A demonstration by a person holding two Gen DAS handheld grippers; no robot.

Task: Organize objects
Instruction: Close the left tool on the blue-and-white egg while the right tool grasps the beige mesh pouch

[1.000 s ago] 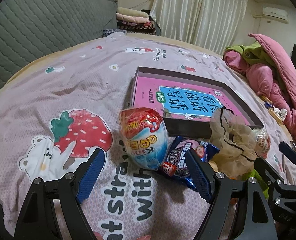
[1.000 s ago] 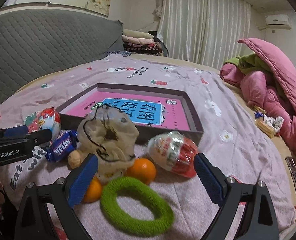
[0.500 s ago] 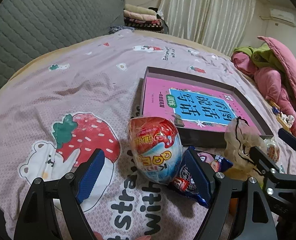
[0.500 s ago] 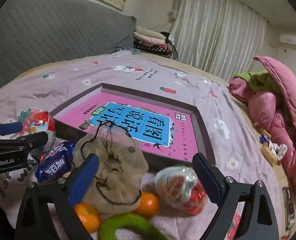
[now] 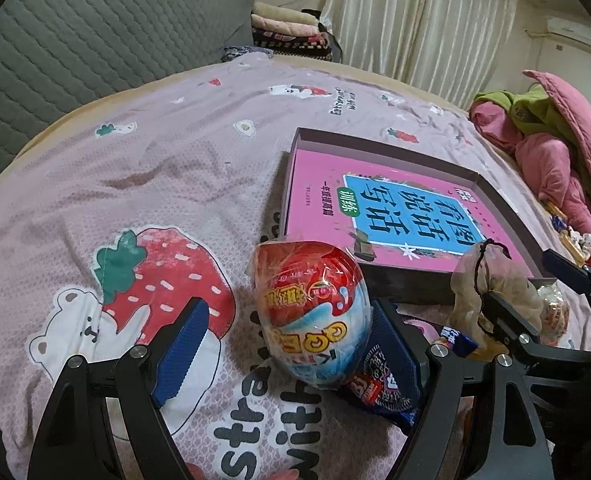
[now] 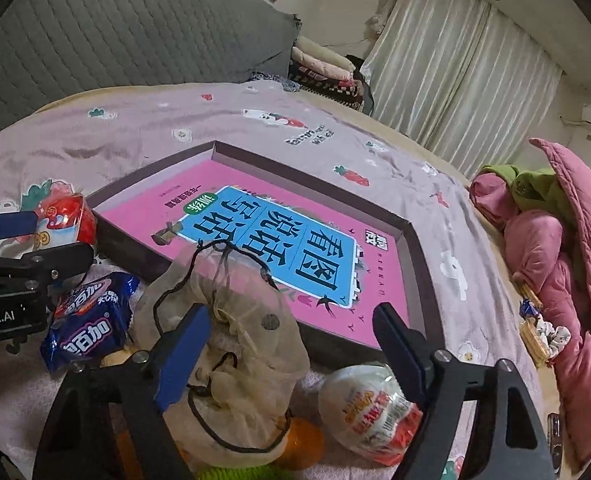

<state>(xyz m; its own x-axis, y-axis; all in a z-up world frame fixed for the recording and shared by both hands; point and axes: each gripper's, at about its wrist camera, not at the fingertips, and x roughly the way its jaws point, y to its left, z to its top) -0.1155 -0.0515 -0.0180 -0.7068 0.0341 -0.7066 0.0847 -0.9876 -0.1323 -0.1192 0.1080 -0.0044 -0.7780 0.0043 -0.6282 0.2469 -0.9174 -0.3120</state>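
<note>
The beige mesh drawstring pouch [image 6: 231, 344], soft and lumpy with a black cord at its neck, sits between the fingers of our right claw [image 6: 287, 344], whose jaws have just been closing but are not yet pressing it. We should squeeze its bunched middle, clear of the cord, then lift it into the shallow grey box [image 6: 415, 240] just ahead. Our left claw [image 5: 295, 344] stands spread around the red-and-blue foil-wrapped egg [image 5: 315, 312].

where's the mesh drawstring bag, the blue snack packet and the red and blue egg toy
mesh drawstring bag [image 6: 251, 344]: right wrist view, on its bulging front.
blue snack packet [image 6: 89, 338]: right wrist view, on the white lettering.
red and blue egg toy [image 5: 311, 312]: left wrist view, mid wrapper.
</note>
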